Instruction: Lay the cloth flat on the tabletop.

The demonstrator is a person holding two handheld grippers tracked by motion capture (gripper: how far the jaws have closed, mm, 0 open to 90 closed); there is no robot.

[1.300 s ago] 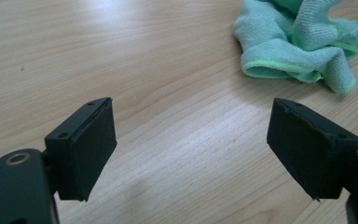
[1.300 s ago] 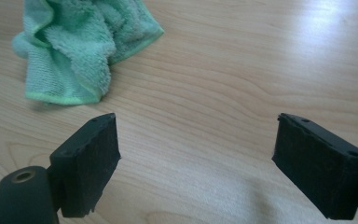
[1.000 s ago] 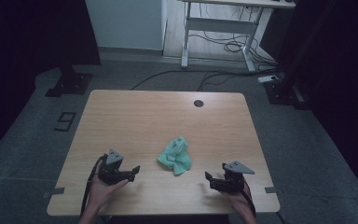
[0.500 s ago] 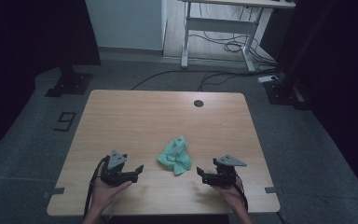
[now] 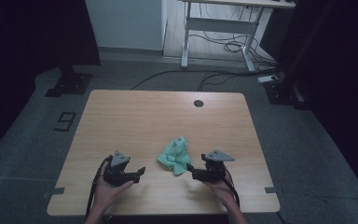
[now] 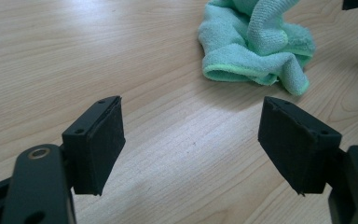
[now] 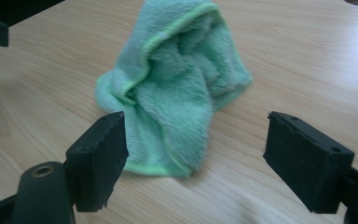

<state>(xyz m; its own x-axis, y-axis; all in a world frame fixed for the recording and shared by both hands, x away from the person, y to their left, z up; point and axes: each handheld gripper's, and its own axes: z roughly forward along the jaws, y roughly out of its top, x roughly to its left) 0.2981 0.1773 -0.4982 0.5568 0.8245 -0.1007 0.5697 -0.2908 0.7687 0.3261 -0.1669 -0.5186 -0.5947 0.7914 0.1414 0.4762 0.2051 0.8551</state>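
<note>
A crumpled green cloth (image 5: 175, 156) lies on the wooden table (image 5: 135, 116), toward its near edge. My right gripper (image 5: 189, 170) sits just right of the cloth, open, with its tips almost at the cloth's near corner. In the right gripper view the cloth (image 7: 177, 79) bunches up just beyond the open right gripper (image 7: 196, 158), and its near hem reaches between the jaws. My left gripper (image 5: 141, 171) rests left of the cloth, open and empty. From the left gripper view the cloth (image 6: 256, 42) lies ahead to the right, a short way past the left gripper (image 6: 191, 144).
A dark round hole (image 5: 198, 103) marks the table's far side. Beyond the table stands a white desk frame (image 5: 219, 32) with cables on the floor. A person's hands (image 5: 103, 196) hold both grippers at the near edge.
The right gripper has moved left, from well right of the cloth to right beside it. The left gripper has shifted slightly toward the cloth.
</note>
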